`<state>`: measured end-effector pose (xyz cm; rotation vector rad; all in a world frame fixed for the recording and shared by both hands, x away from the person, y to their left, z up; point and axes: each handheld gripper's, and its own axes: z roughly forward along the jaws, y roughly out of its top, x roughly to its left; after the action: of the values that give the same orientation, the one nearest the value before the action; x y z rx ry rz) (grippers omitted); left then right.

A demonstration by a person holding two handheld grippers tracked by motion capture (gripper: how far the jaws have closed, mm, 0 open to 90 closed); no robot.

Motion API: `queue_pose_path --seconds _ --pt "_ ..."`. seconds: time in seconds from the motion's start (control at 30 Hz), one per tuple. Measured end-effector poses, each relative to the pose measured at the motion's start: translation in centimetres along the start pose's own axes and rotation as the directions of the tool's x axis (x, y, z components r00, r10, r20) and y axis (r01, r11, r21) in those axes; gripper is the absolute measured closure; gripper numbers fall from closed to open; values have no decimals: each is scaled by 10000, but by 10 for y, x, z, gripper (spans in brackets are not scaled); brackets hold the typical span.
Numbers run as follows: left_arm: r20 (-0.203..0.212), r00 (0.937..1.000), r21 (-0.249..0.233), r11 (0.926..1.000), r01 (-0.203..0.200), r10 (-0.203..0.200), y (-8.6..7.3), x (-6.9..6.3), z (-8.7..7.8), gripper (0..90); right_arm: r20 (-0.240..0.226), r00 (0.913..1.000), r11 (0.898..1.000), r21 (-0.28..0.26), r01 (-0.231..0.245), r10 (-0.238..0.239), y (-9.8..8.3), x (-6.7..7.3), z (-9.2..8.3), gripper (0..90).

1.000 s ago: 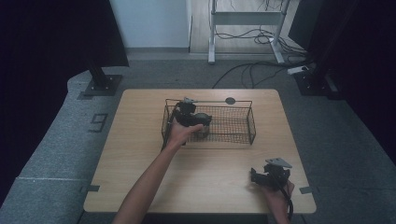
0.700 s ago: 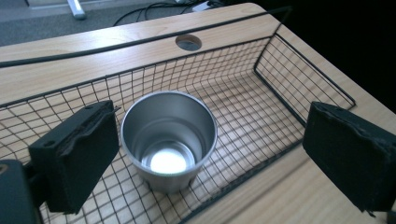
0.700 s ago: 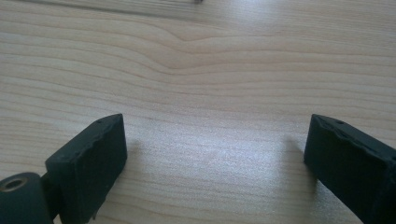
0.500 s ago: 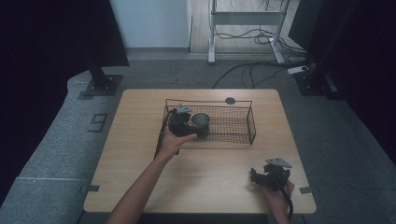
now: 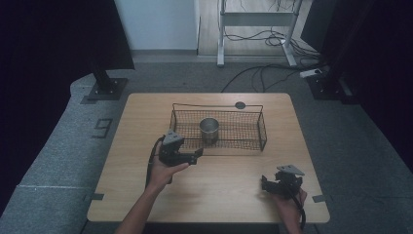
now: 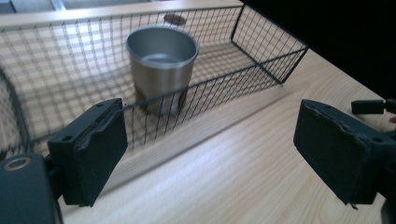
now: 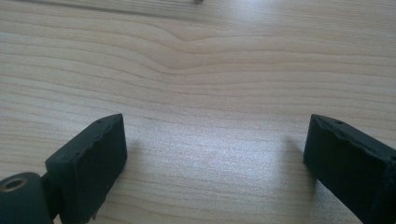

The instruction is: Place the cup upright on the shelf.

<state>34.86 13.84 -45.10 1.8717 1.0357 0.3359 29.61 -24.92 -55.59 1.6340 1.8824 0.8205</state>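
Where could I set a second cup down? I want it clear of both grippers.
Inside the basket, the mesh floor right of the cup is bare. So is the table between the left gripper and right gripper. It is tight at the basket's near left corner, beside the left gripper.

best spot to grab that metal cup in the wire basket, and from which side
Probably take the metal cup by its rim, coming straight down from above: one jaw inside the open mouth, one outside the wall. It stands upright with its mouth up, and the wire basket walls fence off its sides, so a level approach would meet mesh. The smooth, slightly tapered wall could slip in a side grip anyway.
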Motion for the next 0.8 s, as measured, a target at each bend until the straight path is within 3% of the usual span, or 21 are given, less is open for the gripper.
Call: queue_pose_path --seconds 0.2,0.37,0.5,0.6,0.8 --pt "-212 9997 9 9999 150 -150 -28 5 -14 103 1 10000 10000 4 -10 10 0 0 0 60" --pt "-296 9993 295 9993 243 -234 -48 7 -18 101 1 10000 10000 4 -9 9 0 0 0 60" --pt "-251 9981 566 9968 573 -560 -69 12 -17 101 0 10000 10000 -1 -9 9 0 0 0 60" --pt "-281 9982 770 9955 548 -527 -73 13 -15 102 0 10000 10000 2 -9 9 0 0 0 60" --pt "-177 9977 712 9953 662 -651 -76 9 -12 102 -11 10000 10000 -5 1 -1 0 0 0 62"
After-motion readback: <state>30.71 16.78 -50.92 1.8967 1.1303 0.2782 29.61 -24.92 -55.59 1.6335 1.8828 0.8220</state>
